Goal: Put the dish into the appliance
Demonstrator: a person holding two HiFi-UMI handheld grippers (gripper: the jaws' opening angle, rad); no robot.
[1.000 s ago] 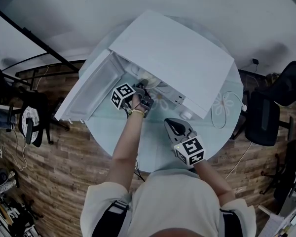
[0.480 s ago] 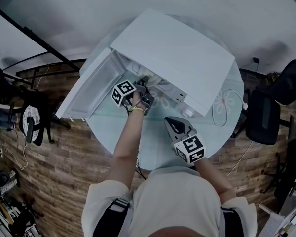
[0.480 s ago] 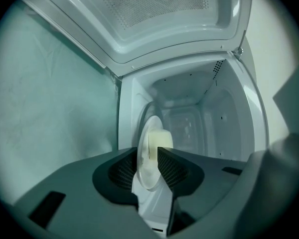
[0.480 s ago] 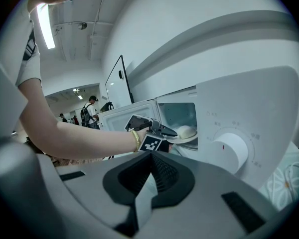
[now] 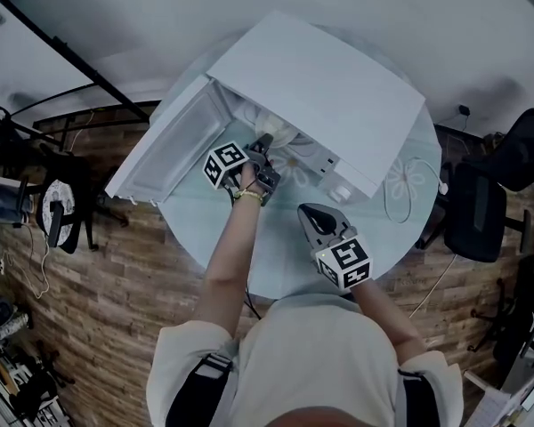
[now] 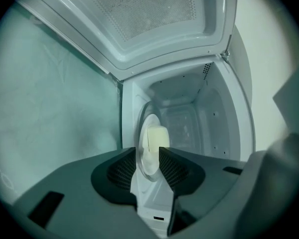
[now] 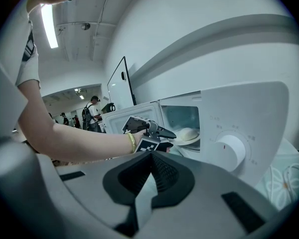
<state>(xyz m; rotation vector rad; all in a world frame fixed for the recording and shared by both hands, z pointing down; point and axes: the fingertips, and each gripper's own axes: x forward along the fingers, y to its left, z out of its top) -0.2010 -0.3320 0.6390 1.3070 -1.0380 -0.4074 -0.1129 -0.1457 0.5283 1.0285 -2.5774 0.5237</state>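
Your round glass table (image 5: 285, 261) carries the white microwave (image 5: 320, 96), with its door (image 5: 165, 154) swung open to the left. Your left gripper (image 5: 265, 140) is at the opening. Its jaws have just been spreading and now stand apart around the rim of the dish (image 6: 148, 151), which rests inside the cavity. Your right gripper (image 5: 308, 213) hovers nearer you, jaws together and empty.

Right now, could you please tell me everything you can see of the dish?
The dish is a small, round, white plate, apparently ceramic, carrying a pale rounded bun. It sits level inside the open microwave, just past the doorway. The left claw has just been opening its jaws, which now stand on either side of the dish's near rim. The pads do not seem to press on it.
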